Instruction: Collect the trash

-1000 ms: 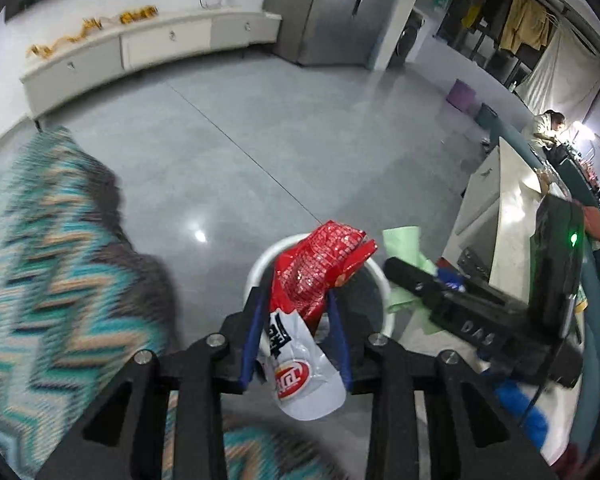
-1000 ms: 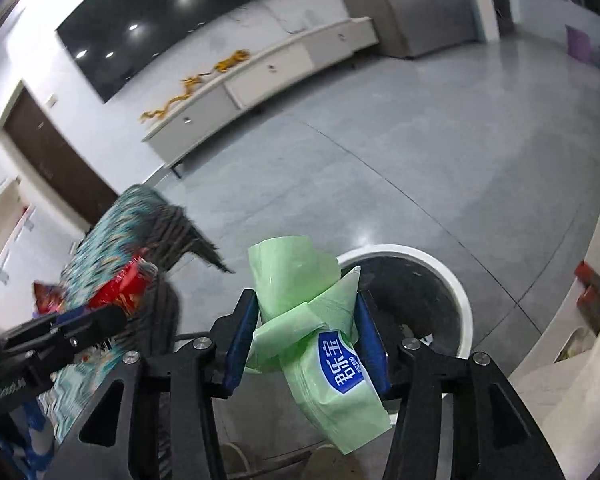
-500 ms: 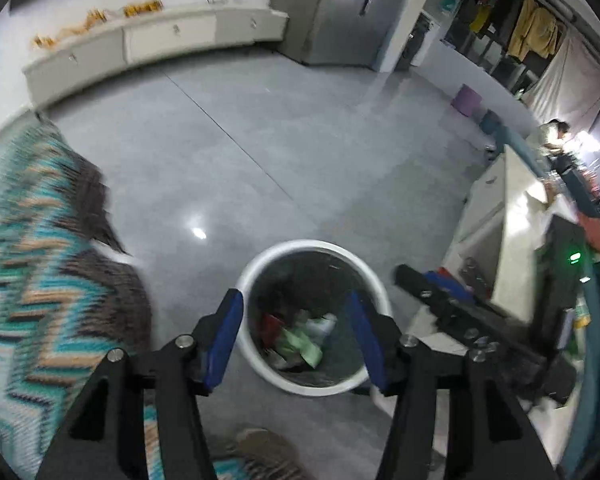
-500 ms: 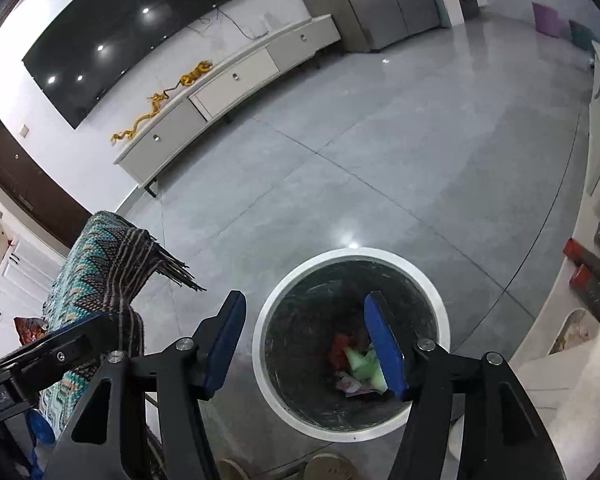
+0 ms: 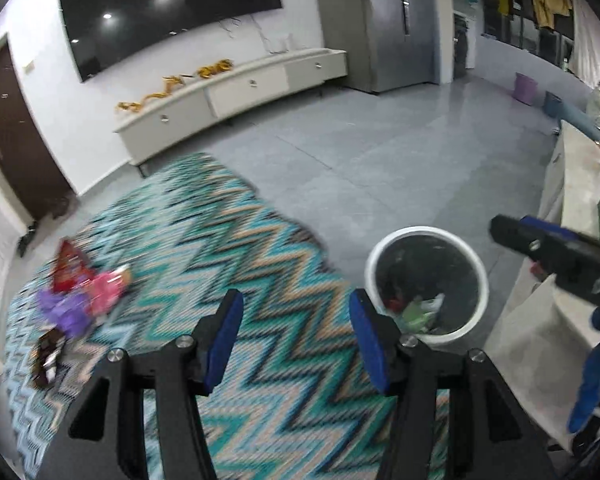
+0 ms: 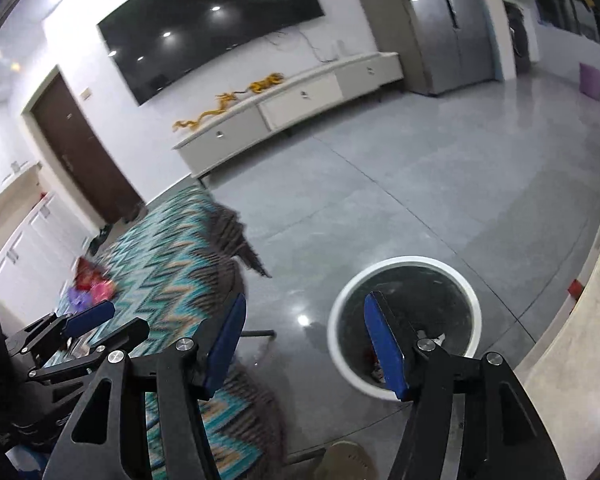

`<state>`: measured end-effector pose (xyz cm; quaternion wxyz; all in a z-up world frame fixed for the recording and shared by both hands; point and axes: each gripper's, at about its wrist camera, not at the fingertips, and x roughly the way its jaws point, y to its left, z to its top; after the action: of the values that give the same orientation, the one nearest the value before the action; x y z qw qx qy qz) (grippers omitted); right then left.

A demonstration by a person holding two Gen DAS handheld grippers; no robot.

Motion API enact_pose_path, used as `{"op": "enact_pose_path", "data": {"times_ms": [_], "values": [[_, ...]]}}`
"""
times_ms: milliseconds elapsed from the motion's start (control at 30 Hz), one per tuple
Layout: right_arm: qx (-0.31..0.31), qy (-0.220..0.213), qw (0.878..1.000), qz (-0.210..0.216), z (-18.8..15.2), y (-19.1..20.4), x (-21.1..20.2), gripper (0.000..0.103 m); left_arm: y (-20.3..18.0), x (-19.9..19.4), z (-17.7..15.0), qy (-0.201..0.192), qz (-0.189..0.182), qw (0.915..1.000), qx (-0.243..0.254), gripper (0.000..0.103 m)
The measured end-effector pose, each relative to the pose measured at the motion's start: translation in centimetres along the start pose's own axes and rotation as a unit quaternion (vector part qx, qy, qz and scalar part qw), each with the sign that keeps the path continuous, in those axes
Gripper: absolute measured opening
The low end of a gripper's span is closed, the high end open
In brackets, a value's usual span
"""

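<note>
A white-rimmed round bin (image 5: 426, 236) stands on the grey floor and holds red, green and white wrappers (image 5: 414, 307); it also shows in the right wrist view (image 6: 408, 263). My left gripper (image 5: 294, 336) is open and empty above the zigzag rug (image 5: 204, 240). My right gripper (image 6: 305, 342) is open and empty, its right finger over the bin's rim. Red, pink and purple wrappers (image 5: 82, 286) and a dark wrapper (image 5: 48, 354) lie on the rug's far left. They show blurred in the right wrist view (image 6: 88, 286).
A low white TV cabinet (image 5: 236, 92) and a wall screen (image 5: 168, 12) stand at the back. A dark door (image 5: 16, 140) is at the left. A pale counter (image 5: 568, 216) runs along the right. A slipper (image 6: 342, 462) lies on the floor by me.
Both grippers let their wrappers drop into the bin and opened. Both views have since swung left, toward the rug and the wrappers lying on it.
</note>
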<state>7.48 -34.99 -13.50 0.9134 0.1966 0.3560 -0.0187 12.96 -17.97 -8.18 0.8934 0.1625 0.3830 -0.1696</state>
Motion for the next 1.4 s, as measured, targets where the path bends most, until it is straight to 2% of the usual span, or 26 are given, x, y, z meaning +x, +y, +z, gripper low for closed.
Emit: {"op": "enact_pose_path", "data": {"times_ms": [133,267,467,633,967,1400], "values": [[-0.029,-0.003,0.999,0.016,-0.8,3.2,-1.6,0.061,3.3,-2.3,-2.2,-0.009,0.033,0.9991,-0.025,0.053],[-0.051,-0.002,0.998,0.032,-1.4,5.9,-2.5,0.061,6.0,-4.2,-4.1,-0.01,0.049,0.9976,-0.049,0.053],[-0.071,0.0,0.996,0.045,-2.0,8.5,-3.6,0.061,6.9,-6.5,-5.2,-0.02,0.041,0.9972,-0.059,0.053],[-0.077,-0.008,0.997,0.03,-2.3,8.2,-5.0,0.061,5.5,-7.6,-5.3,-0.027,0.009,0.9985,-0.046,0.053],[-0.042,-0.025,0.999,-0.007,-2.6,4.2,-7.5,0.061,0.2,-9.0,-5.2,-0.04,-0.043,0.9982,0.013,0.054],[-0.014,-0.036,0.999,-0.021,-3.1,0.8,-8.7,0.061,-4.1,-9.9,-5.1,-0.043,-0.084,0.9937,0.059,0.054]]}}
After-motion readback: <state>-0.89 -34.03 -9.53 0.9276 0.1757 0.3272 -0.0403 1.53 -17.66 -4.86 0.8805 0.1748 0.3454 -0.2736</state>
